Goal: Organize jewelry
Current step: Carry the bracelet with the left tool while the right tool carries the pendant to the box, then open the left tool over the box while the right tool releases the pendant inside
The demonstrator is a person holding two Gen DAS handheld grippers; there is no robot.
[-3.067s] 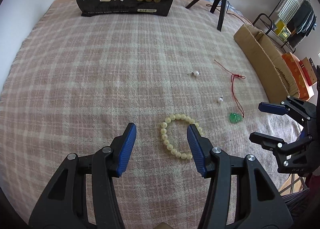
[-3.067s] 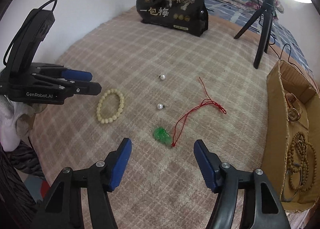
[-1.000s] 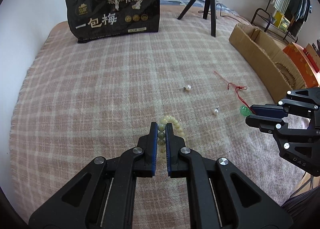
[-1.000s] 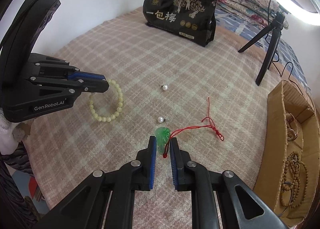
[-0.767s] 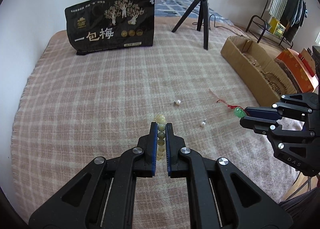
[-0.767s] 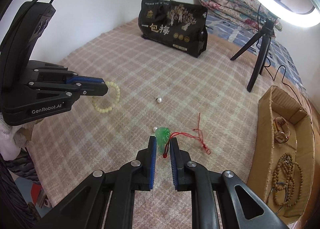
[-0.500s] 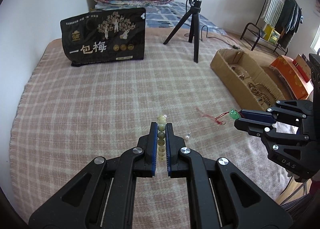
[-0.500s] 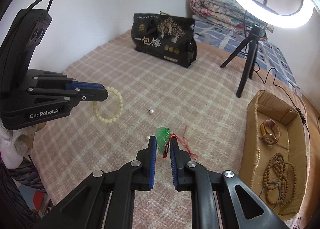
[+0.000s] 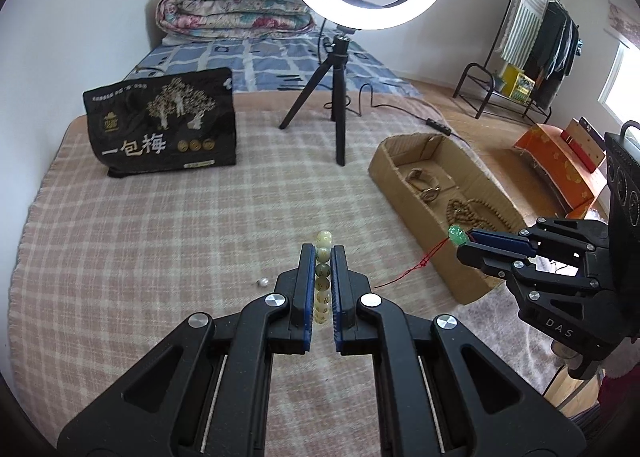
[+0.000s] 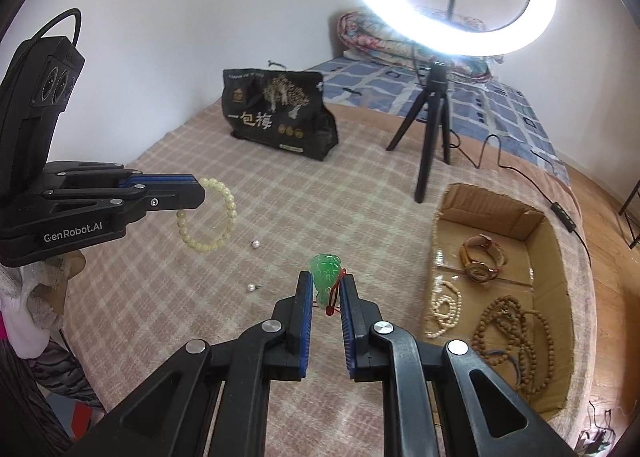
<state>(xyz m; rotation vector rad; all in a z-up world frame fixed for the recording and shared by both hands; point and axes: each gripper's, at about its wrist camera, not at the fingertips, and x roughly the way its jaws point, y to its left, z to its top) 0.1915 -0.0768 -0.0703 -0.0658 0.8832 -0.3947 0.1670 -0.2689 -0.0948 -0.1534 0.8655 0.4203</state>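
My left gripper [image 9: 322, 257] is shut on a cream bead bracelet [image 9: 323, 245] and holds it above the checked blanket; the bracelet hangs from it in the right wrist view [image 10: 216, 217]. My right gripper [image 10: 325, 285] is shut on a green jade pendant [image 10: 326, 271] with a red cord [image 9: 424, 259] trailing below. It hovers beside the near edge of the cardboard box [image 9: 404, 197]. Two pearl earrings [image 10: 255, 244] [image 10: 251, 287] lie on the blanket.
The box [image 10: 556, 253] holds a watch [image 10: 480, 257] and bead necklaces [image 10: 516, 329]. A ring light on a black tripod [image 9: 338, 113] and a black printed bag [image 9: 160, 125] stand at the back. The blanket edge [image 9: 516, 329] drops off on the right.
Both grippers have risen well above the blanket with their pieces. The pendant's cord has lifted off the blanket, and the right gripper has moved toward the box.
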